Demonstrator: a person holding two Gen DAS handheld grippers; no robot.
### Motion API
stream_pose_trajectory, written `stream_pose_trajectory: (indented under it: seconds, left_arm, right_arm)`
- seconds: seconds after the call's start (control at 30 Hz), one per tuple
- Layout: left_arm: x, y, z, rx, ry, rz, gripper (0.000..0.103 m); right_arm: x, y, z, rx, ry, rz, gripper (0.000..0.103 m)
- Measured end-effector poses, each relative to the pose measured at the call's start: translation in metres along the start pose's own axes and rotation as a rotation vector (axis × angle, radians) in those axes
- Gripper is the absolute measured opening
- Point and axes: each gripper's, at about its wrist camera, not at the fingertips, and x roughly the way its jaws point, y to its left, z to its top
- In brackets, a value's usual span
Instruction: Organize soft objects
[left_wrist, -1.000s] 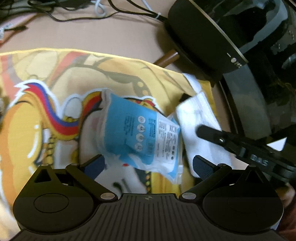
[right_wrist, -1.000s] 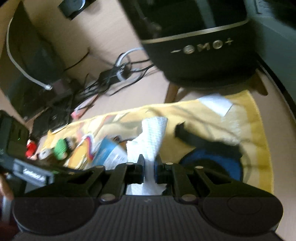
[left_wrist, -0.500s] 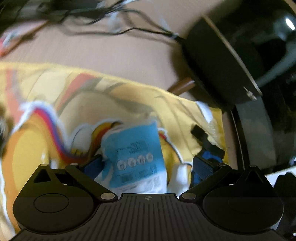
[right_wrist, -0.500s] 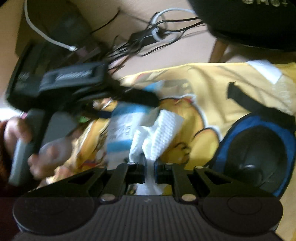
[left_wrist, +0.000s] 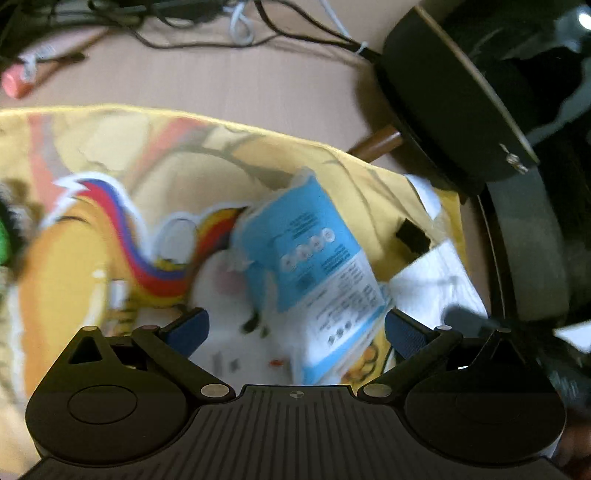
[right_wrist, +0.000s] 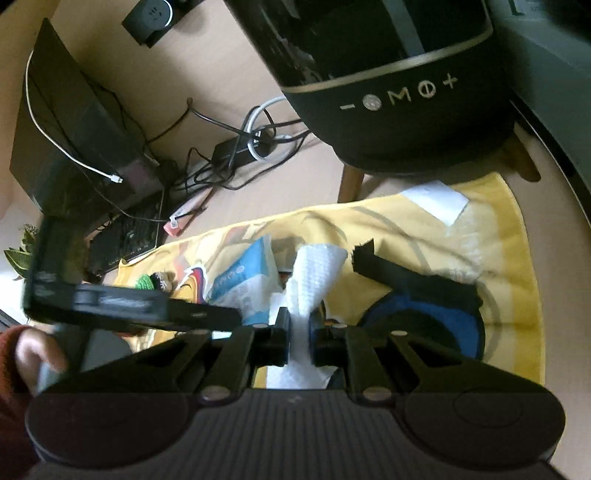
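Tissue now lifted, pinched tight in right gripper; left gripper wide, nothing gripped, blue pack swung toward 1 o'clock. Pack next, likely.

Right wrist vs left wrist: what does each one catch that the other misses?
Right wrist only: the right gripper with jaws shut on the white cloth, the blue-rimmed black pad, a green knitted item, the person's hand on the left gripper's handle.

Left wrist only: the left gripper, jaws wide open, with the lower end of the blue packet between them, no contact visible.

Both: yellow towel, blue packet, white cloth, black speaker, cables.
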Motion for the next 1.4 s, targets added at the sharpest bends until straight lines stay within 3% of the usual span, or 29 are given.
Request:
stream_pose_trajectory:
  seconds: [0.13,0.2,0.23,0.3,0.47,0.57,0.73,0.9,1.03,1.13,1.4]
  left_arm:
    - [0.013,-0.02,0.005,0.122,-0.041,0.037,0.103]
    - [0.013,-0.029,0.001,0.228,-0.072,0.084,0.087]
    - [0.013,-0.033,-0.001,0.302,-0.087,0.11,0.069]
    - [0.009,-0.044,-0.008,0.45,-0.122,0.168,0.063]
    - [0.0,-0.068,-0.044,0.847,-0.207,0.39,0.061]
    - [0.007,-0.079,-0.069,1.013,-0.219,0.452,0.064]
    - [0.012,-0.089,-0.085,1.039,-0.203,0.391,0.075]
    - [0.003,-0.09,-0.089,1.018,-0.207,0.35,0.083]
    - [-0.009,-0.076,-0.075,0.884,-0.191,0.303,0.094]
    - [-0.013,-0.067,-0.06,0.768,-0.162,0.263,0.094]
    - [-0.006,-0.072,-0.051,0.74,-0.144,0.252,0.094]
  right_arm:
    - [-0.005,0.003,-0.004,-0.022,0.001,-0.009,0.013]
    - [-0.006,-0.002,-0.003,-0.005,-0.01,-0.019,0.013]
    - [-0.008,-0.004,-0.001,0.003,-0.019,-0.024,0.013]
    - [-0.011,-0.008,0.003,0.018,-0.04,-0.032,0.013]
    - [-0.014,0.003,0.02,-0.008,-0.109,-0.046,0.011]
    - [-0.012,0.024,0.033,-0.046,-0.147,0.029,0.011]
    - [0.026,0.058,0.045,-0.11,-0.106,0.173,0.011]
    - [0.075,0.06,0.035,-0.182,0.03,0.042,0.011]
    - [0.067,0.046,0.027,-0.176,0.048,-0.005,0.011]
    - [0.063,0.033,0.016,-0.16,0.071,-0.051,0.011]
    - [0.056,0.011,0.004,-0.077,0.081,-0.093,0.011]
